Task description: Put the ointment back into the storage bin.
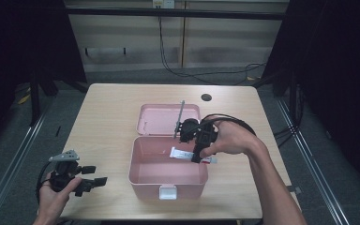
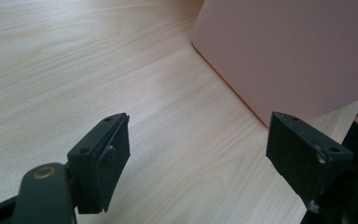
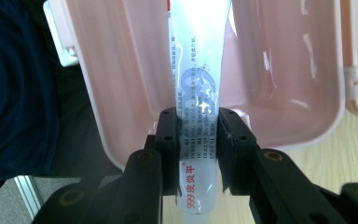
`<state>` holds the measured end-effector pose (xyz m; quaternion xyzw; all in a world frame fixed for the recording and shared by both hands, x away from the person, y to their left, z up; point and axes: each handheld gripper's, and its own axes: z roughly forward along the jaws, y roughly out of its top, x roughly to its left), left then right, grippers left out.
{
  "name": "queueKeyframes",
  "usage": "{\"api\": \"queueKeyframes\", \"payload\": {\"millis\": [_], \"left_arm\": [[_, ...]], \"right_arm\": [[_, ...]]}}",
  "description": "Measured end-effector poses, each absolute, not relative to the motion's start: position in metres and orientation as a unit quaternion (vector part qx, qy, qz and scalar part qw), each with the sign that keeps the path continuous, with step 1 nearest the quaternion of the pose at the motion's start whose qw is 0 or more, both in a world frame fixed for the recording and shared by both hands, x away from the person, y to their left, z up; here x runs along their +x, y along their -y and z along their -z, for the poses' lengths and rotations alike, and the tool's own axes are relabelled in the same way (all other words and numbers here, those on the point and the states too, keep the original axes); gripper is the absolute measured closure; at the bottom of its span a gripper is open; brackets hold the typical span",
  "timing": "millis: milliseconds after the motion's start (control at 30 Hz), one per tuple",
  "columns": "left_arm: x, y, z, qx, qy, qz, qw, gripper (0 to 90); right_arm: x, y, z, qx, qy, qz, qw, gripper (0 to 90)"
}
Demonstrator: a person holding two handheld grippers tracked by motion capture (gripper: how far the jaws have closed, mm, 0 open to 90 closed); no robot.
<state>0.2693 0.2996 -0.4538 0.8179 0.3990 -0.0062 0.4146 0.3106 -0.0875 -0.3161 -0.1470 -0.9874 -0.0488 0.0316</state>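
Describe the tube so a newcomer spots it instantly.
Start at the wooden table, then its open pink box. Over the box's right rim, the right gripper clamps a white tube; its red and blue print sets it apart from the plain pink around it.

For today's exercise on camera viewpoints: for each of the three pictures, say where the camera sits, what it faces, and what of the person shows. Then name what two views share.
High view: above the person's side, facing forward and down on the table; both forearms and hands show.
Left gripper view: rides the left gripper, facing the pink box wall across bare tabletop; jaws apart.
Right gripper view: rides the right gripper, facing into the box; jaws clamp the white tube.
Shared: high and right gripper views both show the tube over the open box.
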Motion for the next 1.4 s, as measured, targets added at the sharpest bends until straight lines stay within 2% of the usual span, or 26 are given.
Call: {"api": "queueKeyframes", "payload": {"millis": [1400], "left_arm": [[0.269, -0.299, 0.454, 0.818, -0.399, 0.007, 0.415, 21.3]], "right_arm": [[0.307, 0.035, 0.35, -0.099, 0.992, 0.048, 0.06, 71.5]]}}
